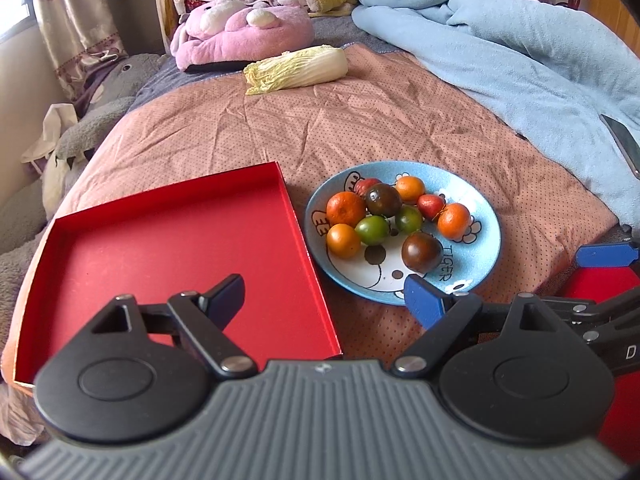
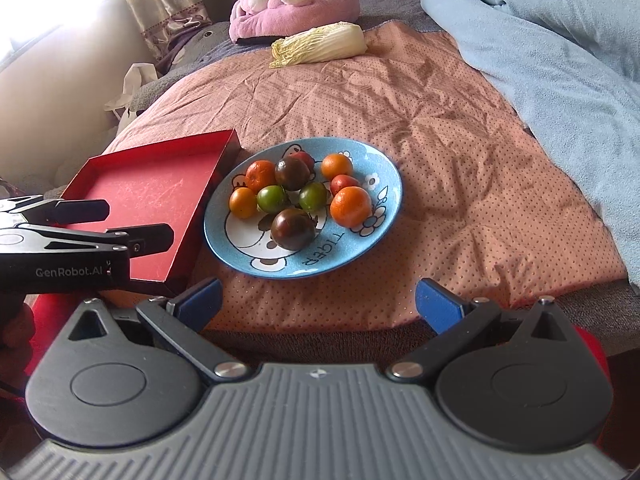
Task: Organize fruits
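Observation:
A blue cartoon plate (image 1: 486, 252) (image 2: 390, 184) lies on the pink dotted bedspread. It carries several small oranges (image 1: 346, 208) (image 2: 351, 206), two green tomatoes (image 1: 373, 230) (image 2: 272, 198), two dark tomatoes (image 1: 421, 252) (image 2: 293, 229) and two small red fruits (image 1: 430, 205). An empty red tray (image 1: 160, 248) (image 2: 152, 192) lies just left of the plate. My left gripper (image 1: 326, 300) (image 2: 120, 224) is open with nothing in it, over the tray's near right corner. My right gripper (image 2: 319, 300) is open and empty, short of the plate's near rim. One of its blue fingertips (image 1: 608, 254) shows at the right edge.
A napa cabbage (image 1: 296, 68) (image 2: 320, 44) lies farther up the bed, with a pink plush toy (image 1: 240, 28) behind it. A light blue blanket (image 1: 520, 52) (image 2: 560, 40) is heaped along the right side, with a phone (image 1: 624, 144) on it. The bed's front edge runs just below the plate.

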